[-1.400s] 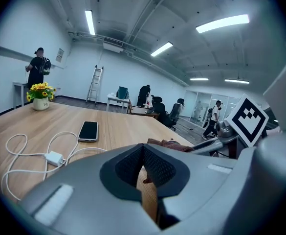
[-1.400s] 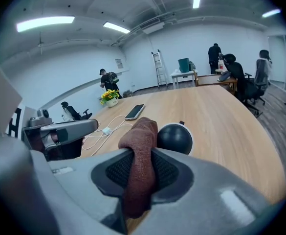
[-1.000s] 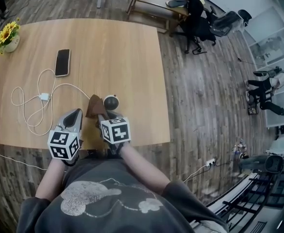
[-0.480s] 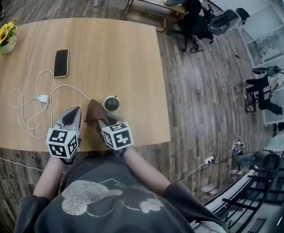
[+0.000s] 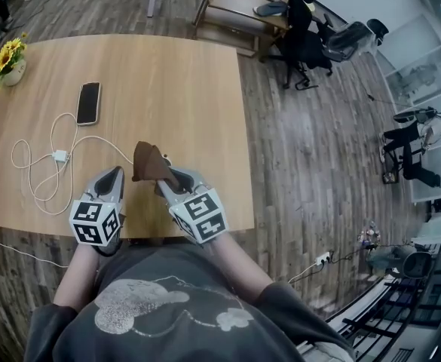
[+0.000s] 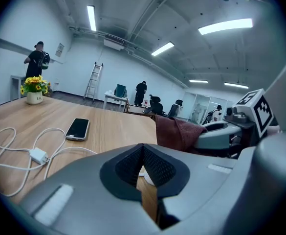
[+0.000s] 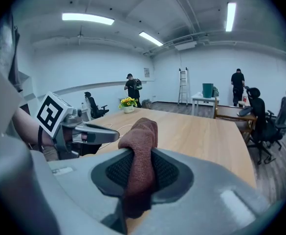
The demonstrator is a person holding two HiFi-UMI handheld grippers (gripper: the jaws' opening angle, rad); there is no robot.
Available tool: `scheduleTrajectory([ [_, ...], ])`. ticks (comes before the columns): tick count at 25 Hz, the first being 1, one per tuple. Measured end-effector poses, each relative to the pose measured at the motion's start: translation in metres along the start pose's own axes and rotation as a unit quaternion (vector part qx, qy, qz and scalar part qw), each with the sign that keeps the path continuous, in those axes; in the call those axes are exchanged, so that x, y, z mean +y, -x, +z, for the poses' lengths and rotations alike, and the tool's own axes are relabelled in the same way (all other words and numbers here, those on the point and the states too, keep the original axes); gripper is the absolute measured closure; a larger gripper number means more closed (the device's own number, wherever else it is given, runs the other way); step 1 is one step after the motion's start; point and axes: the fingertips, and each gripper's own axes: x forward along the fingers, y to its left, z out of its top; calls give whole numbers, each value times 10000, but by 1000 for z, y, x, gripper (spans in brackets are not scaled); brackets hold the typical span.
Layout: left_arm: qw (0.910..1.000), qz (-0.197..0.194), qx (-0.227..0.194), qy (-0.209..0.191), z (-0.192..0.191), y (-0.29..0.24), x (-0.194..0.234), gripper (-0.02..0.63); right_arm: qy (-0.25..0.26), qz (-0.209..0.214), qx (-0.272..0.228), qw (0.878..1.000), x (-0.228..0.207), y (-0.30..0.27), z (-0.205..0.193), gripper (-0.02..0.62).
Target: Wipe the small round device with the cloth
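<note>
Right gripper view: your right gripper (image 7: 138, 173) pinches the cloth (image 7: 143, 131), fold free for wiping; left gripper (image 6: 142, 166) rests closed, empty, at the table's (image 5: 167, 81) near edge.

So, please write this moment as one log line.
left gripper: shut | right gripper: shut on cloth | device: not visible

My left gripper (image 5: 112, 175) and right gripper (image 5: 167, 178) have smooth grey shells, black ribbed pads (image 6: 128, 168) and white black-marked cubes (image 5: 97, 223); my shirt (image 5: 167, 308) is dark grey, pale cartoon print.
</note>
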Motion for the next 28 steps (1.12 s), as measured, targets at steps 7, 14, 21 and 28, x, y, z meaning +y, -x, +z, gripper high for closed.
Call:
scheduleTrajectory([
  [7,9999,17,-129,-75,10,-6,-21,587,1239,94,241,9920,-39,1,34,520],
  [14,9996,270,-109,5,4,1,-11,586,1108,526,699,9900,-54,-37,6,520],
  [21,9993,367,-18,51,-4,-1,-8,587,1032,492,1002,9884,-76,-54,-18,520],
  [28,9994,301,142,29,-14,-5,-14,587,1185,624,1539,9790,-79,-71,-50,520],
])
